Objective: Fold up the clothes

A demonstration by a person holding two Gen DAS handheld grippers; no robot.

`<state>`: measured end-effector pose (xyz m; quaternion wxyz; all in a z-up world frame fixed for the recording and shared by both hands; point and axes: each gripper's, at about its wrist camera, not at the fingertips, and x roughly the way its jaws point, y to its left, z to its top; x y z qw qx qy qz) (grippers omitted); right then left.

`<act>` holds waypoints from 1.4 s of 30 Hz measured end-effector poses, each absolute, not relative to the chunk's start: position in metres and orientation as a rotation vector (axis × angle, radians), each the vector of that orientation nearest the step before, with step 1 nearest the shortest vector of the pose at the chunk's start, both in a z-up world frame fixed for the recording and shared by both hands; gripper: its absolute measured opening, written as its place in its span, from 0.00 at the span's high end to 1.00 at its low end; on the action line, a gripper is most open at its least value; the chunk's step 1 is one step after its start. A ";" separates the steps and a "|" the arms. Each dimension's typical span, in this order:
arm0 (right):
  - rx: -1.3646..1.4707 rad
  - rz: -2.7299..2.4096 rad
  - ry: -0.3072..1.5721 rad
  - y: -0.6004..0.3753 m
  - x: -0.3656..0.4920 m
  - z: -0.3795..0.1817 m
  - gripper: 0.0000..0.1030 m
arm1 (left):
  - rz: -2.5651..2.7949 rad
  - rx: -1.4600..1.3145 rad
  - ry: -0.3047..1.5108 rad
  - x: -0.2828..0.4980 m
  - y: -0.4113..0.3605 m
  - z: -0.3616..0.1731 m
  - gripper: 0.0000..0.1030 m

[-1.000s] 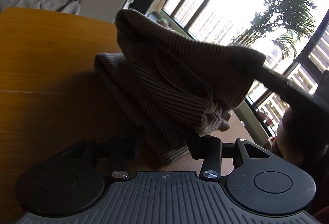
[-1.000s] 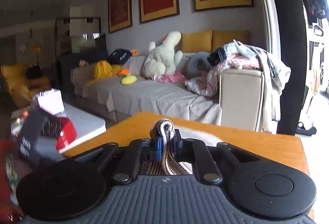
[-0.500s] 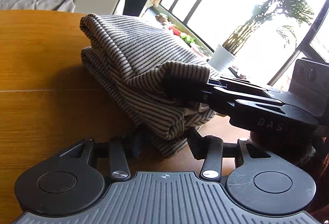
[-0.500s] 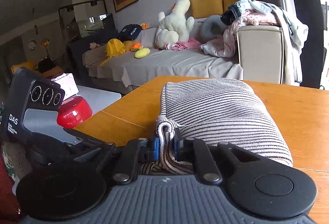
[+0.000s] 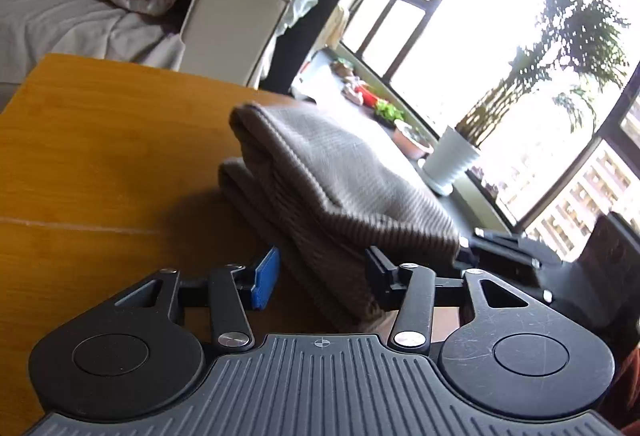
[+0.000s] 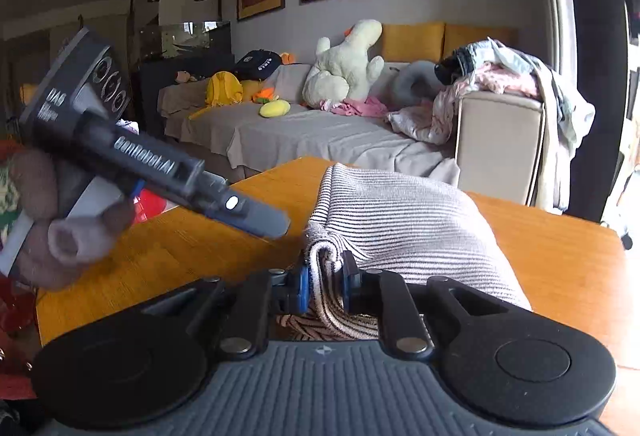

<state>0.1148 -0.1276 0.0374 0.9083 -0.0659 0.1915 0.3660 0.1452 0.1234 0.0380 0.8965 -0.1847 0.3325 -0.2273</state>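
My striped garment lies folded in a thick bundle on the wooden table, its long axis running away from me toward the sofa. My right gripper pinches its near corner. My left gripper stands open, its jaws just narrowed, cloth between them unpressed

Bare wooden table lying open across left half of left wrist view; passing room there. Folded striped garment filling centre, blocking straight path. In right wrist view, left gripper hanging at left over table edge; sofa arm standing behind far edge.
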 end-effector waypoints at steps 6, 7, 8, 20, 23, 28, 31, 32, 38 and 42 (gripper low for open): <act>-0.182 0.744 0.302 -0.127 0.096 0.054 0.87 | -0.468 -0.475 0.697 0.215 0.115 0.052 0.61; -0.191 0.748 0.291 -0.126 0.093 0.056 0.87 | -0.444 -0.480 0.709 0.225 0.114 0.049 0.65; -0.200 0.752 0.280 -0.124 0.090 0.058 0.87 | -0.413 -0.479 0.718 0.236 0.116 0.045 0.67; -0.347 0.832 0.405 -0.069 0.091 0.018 0.83 | -0.193 -0.482 0.690 0.233 0.152 0.042 0.52; -0.368 0.825 0.416 -0.066 0.090 0.020 0.82 | -0.235 -0.510 0.647 0.197 0.157 0.058 0.41; -0.401 0.837 0.422 -0.059 0.090 0.023 0.59 | -0.346 -0.422 0.774 0.179 0.120 0.035 0.45; -0.392 0.886 0.424 -0.077 0.082 0.035 0.43 | -0.338 -0.420 0.813 0.183 0.114 0.013 0.45; -0.362 0.888 0.434 -0.090 0.083 0.043 0.43 | -0.344 -0.428 0.811 0.184 0.115 0.013 0.45; -0.046 0.693 0.537 -0.173 0.129 0.073 0.22 | -0.351 -0.415 0.801 0.184 0.117 0.011 0.39; 0.155 0.657 0.679 -0.206 0.180 0.054 0.18 | -0.347 -0.426 0.801 0.180 0.121 0.009 0.34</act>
